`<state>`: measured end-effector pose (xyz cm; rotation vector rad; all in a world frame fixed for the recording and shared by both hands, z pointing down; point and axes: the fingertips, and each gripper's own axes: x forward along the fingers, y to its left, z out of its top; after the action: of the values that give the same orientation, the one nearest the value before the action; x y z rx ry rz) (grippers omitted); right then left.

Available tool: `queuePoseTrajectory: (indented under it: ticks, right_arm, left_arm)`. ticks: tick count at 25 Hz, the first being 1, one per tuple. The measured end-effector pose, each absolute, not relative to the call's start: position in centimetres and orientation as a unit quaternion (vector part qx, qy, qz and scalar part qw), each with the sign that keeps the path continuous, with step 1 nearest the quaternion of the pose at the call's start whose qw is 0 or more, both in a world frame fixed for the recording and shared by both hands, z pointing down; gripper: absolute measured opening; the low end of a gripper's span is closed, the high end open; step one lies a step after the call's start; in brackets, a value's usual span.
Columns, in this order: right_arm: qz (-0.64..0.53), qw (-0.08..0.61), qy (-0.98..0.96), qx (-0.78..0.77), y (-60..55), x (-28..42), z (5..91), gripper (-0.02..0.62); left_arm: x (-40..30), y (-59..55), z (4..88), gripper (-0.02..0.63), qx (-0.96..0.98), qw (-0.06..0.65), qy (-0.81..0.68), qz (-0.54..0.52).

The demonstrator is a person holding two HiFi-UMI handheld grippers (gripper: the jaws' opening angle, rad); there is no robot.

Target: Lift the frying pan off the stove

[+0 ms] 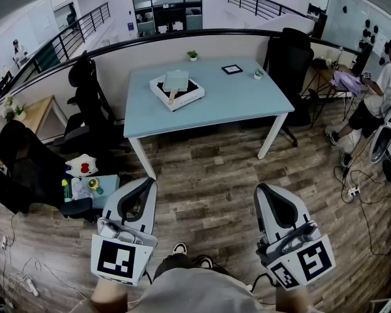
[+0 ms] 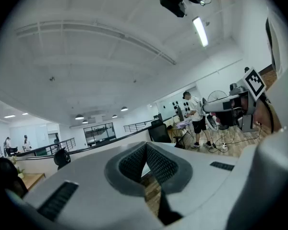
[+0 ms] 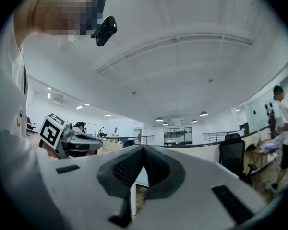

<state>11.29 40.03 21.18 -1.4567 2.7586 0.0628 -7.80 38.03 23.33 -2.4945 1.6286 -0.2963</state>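
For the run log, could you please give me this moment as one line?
left tool: shut, empty | right tool: shut, empty | frying pan: on stove, untouched | stance: standing back from table

Blue table (image 1: 247, 103), wood floor (image 1: 215, 175), black chairs (image 1: 85, 100)

Table (image 1: 247, 103): light blue.
Floor (image 1: 208, 194): brown wood planks.
Chair (image 1: 85, 103): black.
Stove (image 1: 190, 97): white, black top.
Pan (image 1: 176, 80): pale green.
Left gripper (image 1: 144, 189): white, grey pads, black-white square marker.
Right gripper (image 1: 265, 193): same colours.
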Motion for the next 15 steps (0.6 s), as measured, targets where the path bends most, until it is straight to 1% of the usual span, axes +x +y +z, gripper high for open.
queuePoseTrajectory:
  ticks: [2,6,10,15]
  right_arm:
    - [0.017,0.019,0.884,-0.467,40.2,11.7,21.2,0.003]
    - [-0.012,0.057,0.888,-0.457,40.2,12.4,20.8,0.003]
    - [-0.001,0.038,0.885,-0.464,40.0,13.1,21.1,0.003]
    - [-0.007,0.032,0.885,-0.464,40.3,14.0,22.1,0.003]
  left_arm:
    - [-7.6,38.3,23.6,0.003,-0.831,0.072,0.543,-0.097]
    - [-7.2,38.2,24.2,0.003,-0.829,0.068,0.545,-0.106]
    - [-6.7,38.0,24.3,0.003,-0.828,0.065,0.547,-0.106]
    - [-5.7,38.2,23.8,0.005,-0.827,0.068,0.551,-0.091]
